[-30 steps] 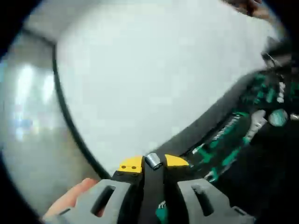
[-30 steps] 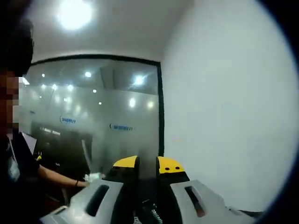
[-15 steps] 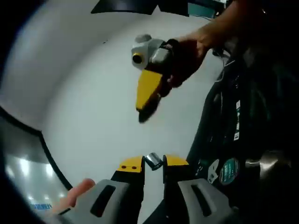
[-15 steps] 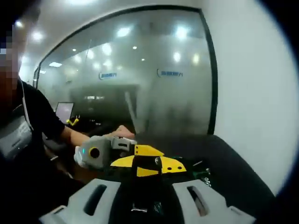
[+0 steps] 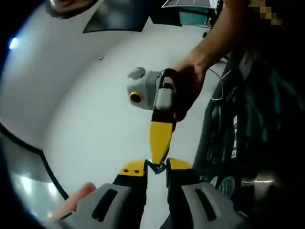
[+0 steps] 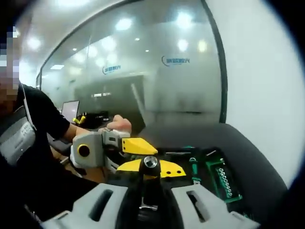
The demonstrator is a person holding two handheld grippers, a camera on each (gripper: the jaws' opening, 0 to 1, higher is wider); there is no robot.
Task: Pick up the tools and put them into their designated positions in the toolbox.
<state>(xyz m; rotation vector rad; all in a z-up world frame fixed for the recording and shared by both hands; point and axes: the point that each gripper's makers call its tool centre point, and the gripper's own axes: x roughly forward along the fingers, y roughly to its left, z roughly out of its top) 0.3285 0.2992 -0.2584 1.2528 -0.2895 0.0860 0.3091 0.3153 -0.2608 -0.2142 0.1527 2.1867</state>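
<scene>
1. White wall (image 5: 90,109) fills the backdrop behind the left gripper (image 5: 156,167). Its yellow-tipped jaws stand almost together, with a small silver piece (image 5: 156,165) pinched between the tips.
2. Pointing down onto that same spot, the right gripper (image 5: 159,155) is held from above by a hand (image 5: 190,88), and its yellow tip touches the silver piece.
3. In the right gripper view, that gripper's jaws are closed against a dark-shafted tool (image 6: 149,191) lying along the gap. The tool's round silver end sits level with the yellow tips.
4. Whether that silver end and the small silver piece are one thing cannot be told.
5. Just beyond the tips lies the open toolbox (image 6: 248,157), dark, with green-handled tools and a green socket rail (image 6: 224,181) inside.
6. Farther back stands a frosted glass partition (image 6: 143,62) catching ceiling lights.
</scene>
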